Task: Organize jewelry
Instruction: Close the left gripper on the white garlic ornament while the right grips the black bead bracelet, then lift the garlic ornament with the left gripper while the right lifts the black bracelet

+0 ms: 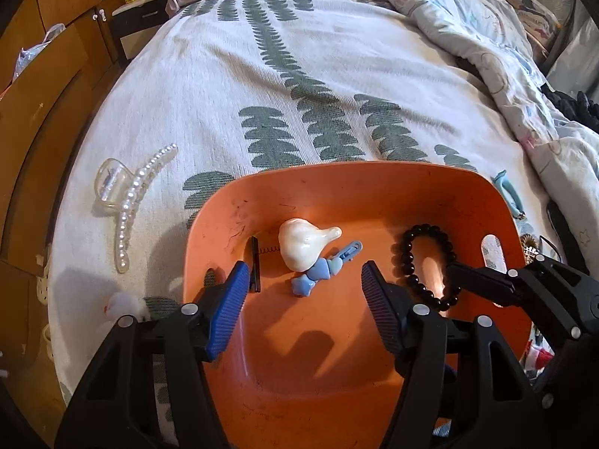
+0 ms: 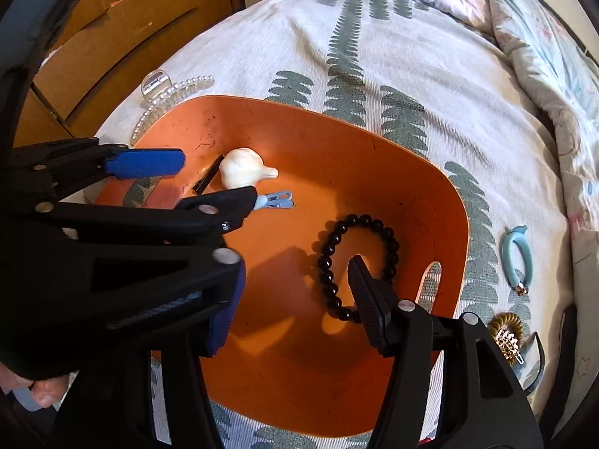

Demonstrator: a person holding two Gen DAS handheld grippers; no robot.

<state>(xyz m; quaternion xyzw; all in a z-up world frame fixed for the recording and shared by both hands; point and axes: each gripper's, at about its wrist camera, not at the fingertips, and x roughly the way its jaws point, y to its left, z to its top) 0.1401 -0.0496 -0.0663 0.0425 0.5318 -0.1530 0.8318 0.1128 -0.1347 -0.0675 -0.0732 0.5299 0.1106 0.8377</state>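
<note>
An orange tray (image 1: 337,187) lies on the bed. In it are a white shell-shaped clip (image 1: 303,243), a blue heart hair clip (image 1: 322,269), a thin black clip (image 1: 255,265) and a black bead bracelet (image 1: 423,262). My left gripper (image 1: 303,295) hangs open low over the tray, with the blue clip just beyond its tips and nothing pressed between the pads. My right gripper (image 2: 295,288) is open over the tray (image 2: 430,172). Its right fingertip overlaps the loop of the bracelet (image 2: 337,239), which rests flat on the tray. The left gripper (image 2: 219,181) shows at the left there.
A pearl claw clip (image 1: 131,194) and a clear claw clip (image 1: 108,183) lie on the leaf-print bedspread left of the tray. Right of it are a light blue clip (image 2: 516,258) and a gold spiral tie (image 2: 503,327). A rumpled quilt (image 1: 486,37) borders the right, wooden cabinets (image 1: 45,93) the left.
</note>
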